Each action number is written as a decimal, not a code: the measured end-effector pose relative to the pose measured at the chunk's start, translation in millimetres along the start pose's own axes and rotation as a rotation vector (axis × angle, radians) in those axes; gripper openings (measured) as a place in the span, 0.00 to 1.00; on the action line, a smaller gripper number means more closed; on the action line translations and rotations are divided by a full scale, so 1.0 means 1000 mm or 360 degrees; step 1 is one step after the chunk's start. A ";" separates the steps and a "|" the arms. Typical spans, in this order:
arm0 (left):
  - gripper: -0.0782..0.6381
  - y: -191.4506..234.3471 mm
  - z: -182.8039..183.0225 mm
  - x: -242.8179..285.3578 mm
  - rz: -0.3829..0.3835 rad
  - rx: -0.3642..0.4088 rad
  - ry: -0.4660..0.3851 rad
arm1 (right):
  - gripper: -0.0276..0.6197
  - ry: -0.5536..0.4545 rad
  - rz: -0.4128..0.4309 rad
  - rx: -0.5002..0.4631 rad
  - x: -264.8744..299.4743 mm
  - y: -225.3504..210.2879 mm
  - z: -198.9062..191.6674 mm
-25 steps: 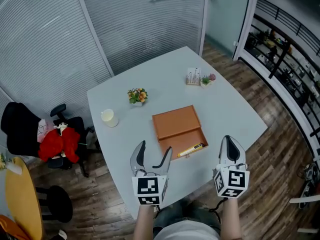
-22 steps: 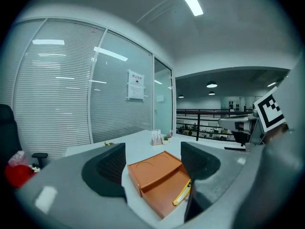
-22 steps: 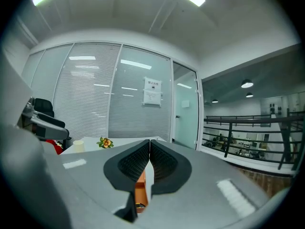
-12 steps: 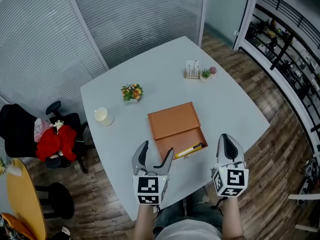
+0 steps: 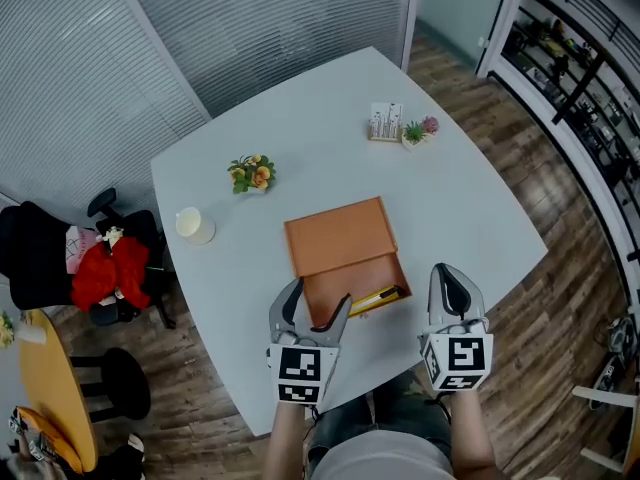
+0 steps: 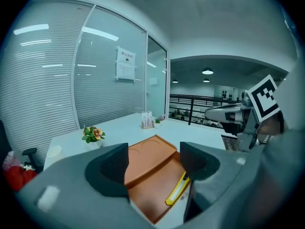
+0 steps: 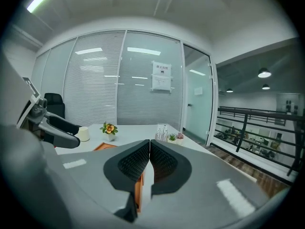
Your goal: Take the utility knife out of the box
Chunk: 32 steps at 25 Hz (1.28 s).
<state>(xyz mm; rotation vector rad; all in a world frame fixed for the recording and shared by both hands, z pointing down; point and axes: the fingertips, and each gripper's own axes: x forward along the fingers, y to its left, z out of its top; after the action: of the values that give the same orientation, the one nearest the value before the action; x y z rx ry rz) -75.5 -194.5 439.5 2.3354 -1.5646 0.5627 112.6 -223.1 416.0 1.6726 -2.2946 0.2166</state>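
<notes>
Utility knife (image 5: 378,300) in open box (image 5: 345,238), just right of left tool (image 5: 317,298).
Long axis crosswise; left tool wide, nearer; right tool (image 5: 446,272) pinched together.

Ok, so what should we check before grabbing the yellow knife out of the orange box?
1. The box is open: ok. Its tray is uncovered.
2. The utility knife is free to grab: ok. It lies alone in the tray with nothing on top of it.
3. The left gripper is open: ok. Its jaws are apart and empty, and the knife shows beyond them.
4. The right gripper is open: not ok. Its jaws are together and hold nothing.
5. A gripper touches the knife: not ok. Neither one does.
6. The blade is pulled in: cannot tell, it is too small to see.
</notes>
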 end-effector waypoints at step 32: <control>0.55 -0.059 -0.076 0.107 -0.0516 0.0195 0.0508 | 0.09 0.0336 0.0084 0.0089 0.048 -0.040 -0.080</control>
<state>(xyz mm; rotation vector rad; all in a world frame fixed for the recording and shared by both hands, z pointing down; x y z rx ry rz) 3.0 -227.4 555.4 2.3723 -1.0132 0.9152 148.5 -255.9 505.1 1.5352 -2.1942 0.4502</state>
